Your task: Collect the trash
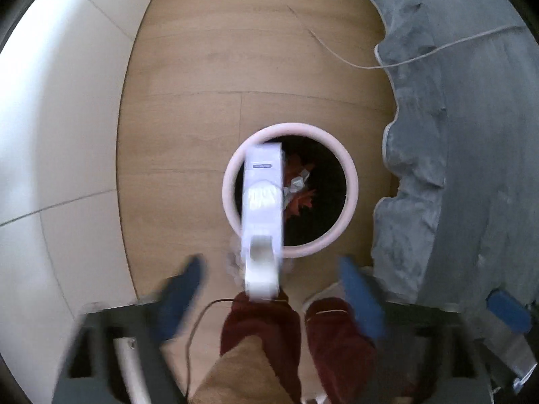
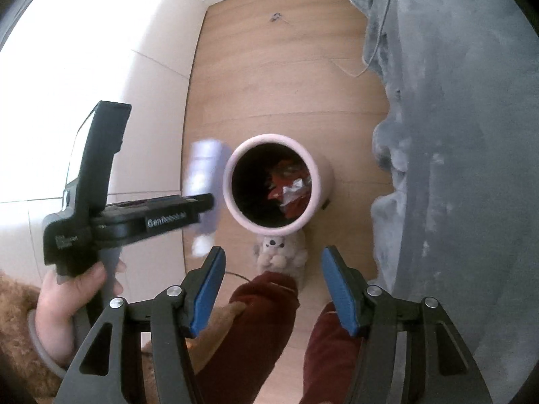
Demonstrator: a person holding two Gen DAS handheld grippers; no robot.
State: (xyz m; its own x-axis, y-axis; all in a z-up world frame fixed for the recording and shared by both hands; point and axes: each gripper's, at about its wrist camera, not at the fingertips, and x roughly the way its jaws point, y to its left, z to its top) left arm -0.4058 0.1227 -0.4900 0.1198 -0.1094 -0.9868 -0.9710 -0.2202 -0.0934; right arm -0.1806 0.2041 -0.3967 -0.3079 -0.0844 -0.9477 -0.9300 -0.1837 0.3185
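The left gripper point(image 1: 269, 289) points straight down with its jaws spread wide, and the white carton point(image 1: 263, 198) hangs blurred and free over the pink bin's point(image 1: 352, 175) rim. The right gripper point(image 2: 273, 286) stands half spread, holding nothing

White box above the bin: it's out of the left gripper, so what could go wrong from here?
The white box looks lined up over the pink bin's near-left rim, not its centre; it may clip the rim and land on the wood floor. A plush slipper sits against the bin, so a nudge could shift it.
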